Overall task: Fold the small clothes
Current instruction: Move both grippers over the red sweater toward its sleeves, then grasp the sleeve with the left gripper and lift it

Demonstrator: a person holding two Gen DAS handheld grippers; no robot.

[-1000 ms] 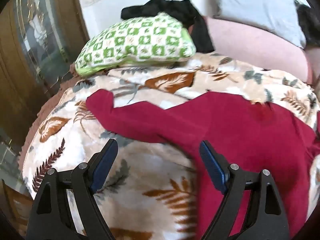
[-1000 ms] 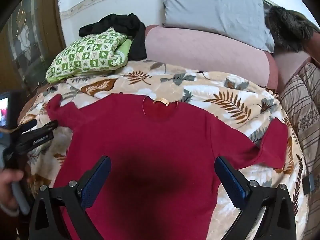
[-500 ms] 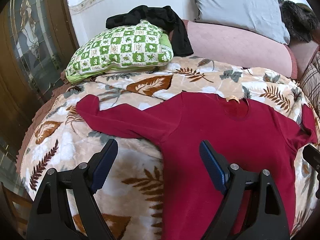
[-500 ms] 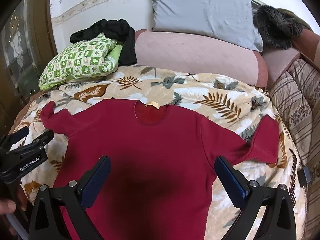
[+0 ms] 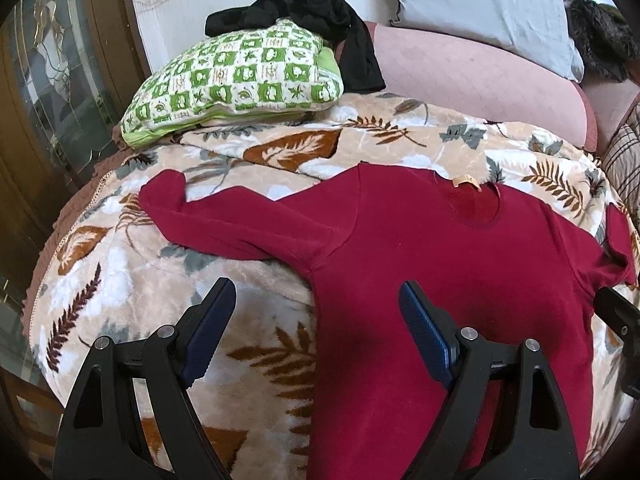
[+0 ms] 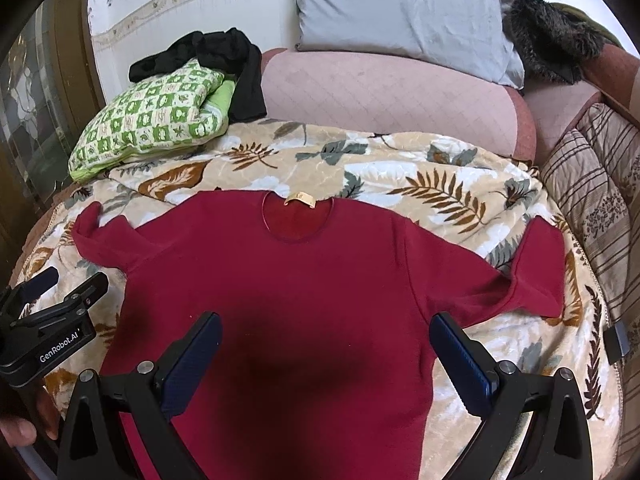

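A dark red long-sleeved top (image 6: 304, 280) lies flat on a leaf-patterned blanket (image 6: 420, 176), neck away from me, both sleeves spread out; the right cuff is folded back. It also shows in the left wrist view (image 5: 440, 264). My left gripper (image 5: 316, 332) is open and empty, hovering above the top's left side below the armpit. My right gripper (image 6: 326, 360) is open and empty above the middle of the top's body. The left gripper's body (image 6: 44, 328) shows at the left edge of the right wrist view.
A green checked pillow (image 6: 148, 120) with a black garment (image 6: 224, 64) on it lies at the far left. A pink bolster (image 6: 380, 96) and grey pillow (image 6: 404, 16) are behind. A striped cushion (image 6: 596, 184) is at the right. A glass door (image 5: 52, 92) stands left.
Both grippers pulled back and rose a little, so more of the top shows. The left gripper's view swung right from the left sleeve toward the body. Both stayed open.
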